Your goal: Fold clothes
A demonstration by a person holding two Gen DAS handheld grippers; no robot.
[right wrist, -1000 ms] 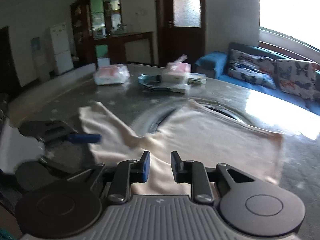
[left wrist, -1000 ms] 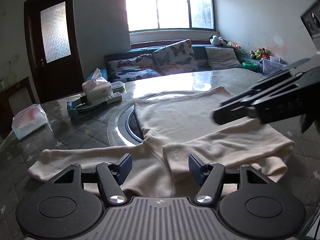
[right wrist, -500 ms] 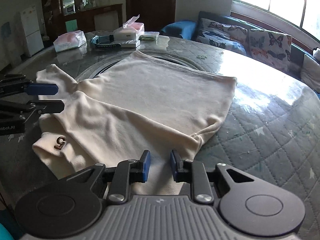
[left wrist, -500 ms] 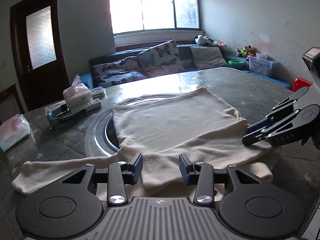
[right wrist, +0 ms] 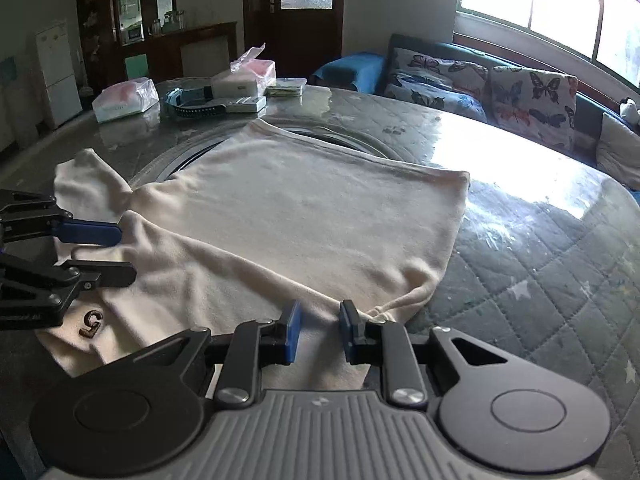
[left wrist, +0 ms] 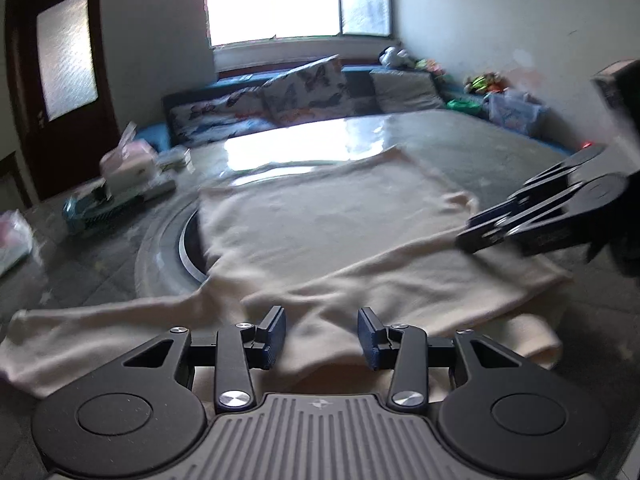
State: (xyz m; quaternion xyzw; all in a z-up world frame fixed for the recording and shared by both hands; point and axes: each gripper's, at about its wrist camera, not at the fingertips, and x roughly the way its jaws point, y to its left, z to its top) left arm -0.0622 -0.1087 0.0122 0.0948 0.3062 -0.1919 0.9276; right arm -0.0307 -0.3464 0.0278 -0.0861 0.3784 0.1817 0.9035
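cream long-sleeved knit top [right wrist: 304, 216] is spread flat on the quilted grey surface [right wrist: 540, 264], one sleeve folded across it. left gripper [left wrist: 322, 334] is held released above its near edge. right gripper [right wrist: 318, 332] is narrowly parted over bunched fabric; grasp cannot be told.

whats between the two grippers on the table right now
Only the cream shirt: in the right wrist view its folded-over sleeve spans from the left gripper to the right gripper.
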